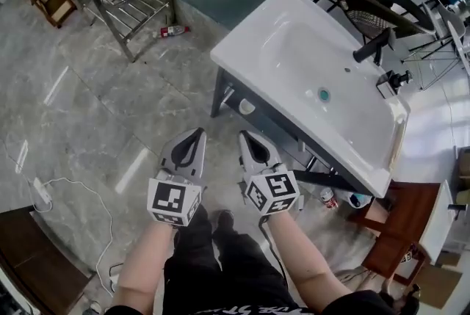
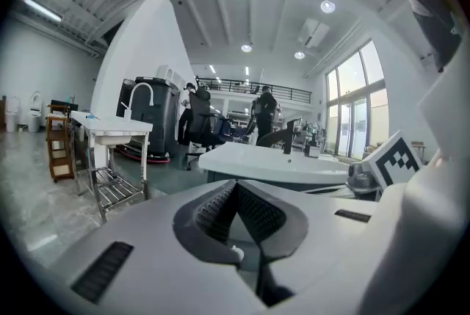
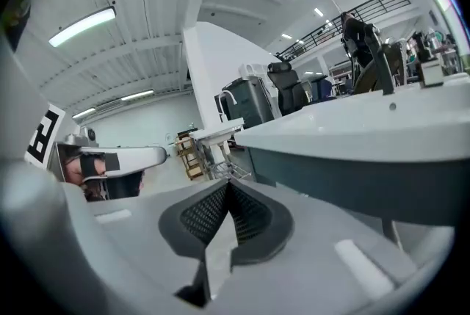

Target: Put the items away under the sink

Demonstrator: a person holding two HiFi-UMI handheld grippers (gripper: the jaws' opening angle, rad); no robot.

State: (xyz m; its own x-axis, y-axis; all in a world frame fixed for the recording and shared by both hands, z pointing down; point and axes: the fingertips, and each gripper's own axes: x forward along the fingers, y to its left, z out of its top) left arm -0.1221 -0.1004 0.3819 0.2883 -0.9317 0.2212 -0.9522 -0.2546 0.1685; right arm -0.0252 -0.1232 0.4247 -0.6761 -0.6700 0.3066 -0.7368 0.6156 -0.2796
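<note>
Sink (image 1: 294, 60): white rectangular basin with a green drain plug (image 1: 324, 95) and a black faucet (image 1: 373, 47), sitting on a dark grey cabinet (image 1: 283, 126) just ahead of my grippers.

Items: I am seeing a small bottle (image 1: 328, 197) on the floor under the basin's near right end. A second bottle (image 1: 174, 31) is lying well apart beside a steel rack (image 1: 132, 9).

Left gripper (image 1: 197, 134) and right gripper (image 1: 244, 136) are hovering side by side, jaws pressed together and gripping nothing.

Only the head view is showing me the bowl and the bottles. The gripper views are catching just the sink's rim, edge-on.
</note>
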